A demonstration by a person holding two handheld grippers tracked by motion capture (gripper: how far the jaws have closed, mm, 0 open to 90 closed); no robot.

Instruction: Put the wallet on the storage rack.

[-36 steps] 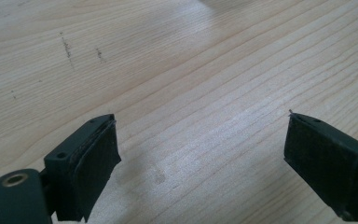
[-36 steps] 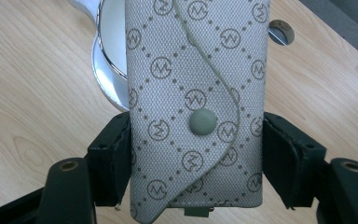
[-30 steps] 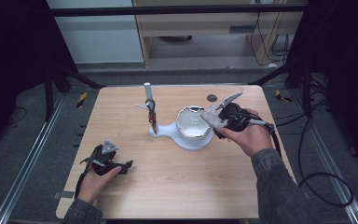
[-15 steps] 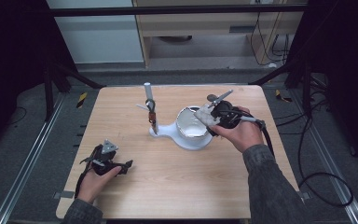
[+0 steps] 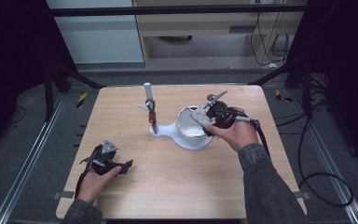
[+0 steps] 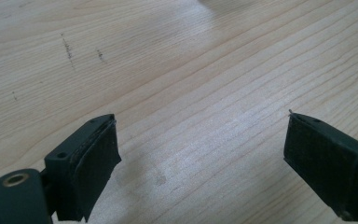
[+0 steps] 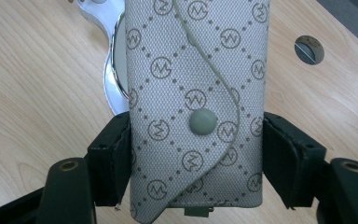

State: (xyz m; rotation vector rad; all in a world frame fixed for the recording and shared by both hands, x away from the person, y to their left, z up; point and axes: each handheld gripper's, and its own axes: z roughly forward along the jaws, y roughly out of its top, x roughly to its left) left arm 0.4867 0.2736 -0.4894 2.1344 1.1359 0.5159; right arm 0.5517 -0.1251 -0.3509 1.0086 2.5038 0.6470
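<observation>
From above, my right gripper [image 5: 204, 122] holds the grey patterned pouch [image 5: 200, 120] over the white bowl [image 5: 189, 125] while my left gripper [image 5: 127, 166] rests near the table's [image 5: 177, 186] front-left; its own view shows jaws spread over bare wood; my right gripper's view shows both pads clamping the pouch's sides.

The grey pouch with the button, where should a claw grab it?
Grab the grey pouch by its two long side edges, near the lower end, coming from that end. It is flat and narrow enough to fit between the pads, and its sides run straight. The right claw already holds it this way, leaving the snap button free.
</observation>
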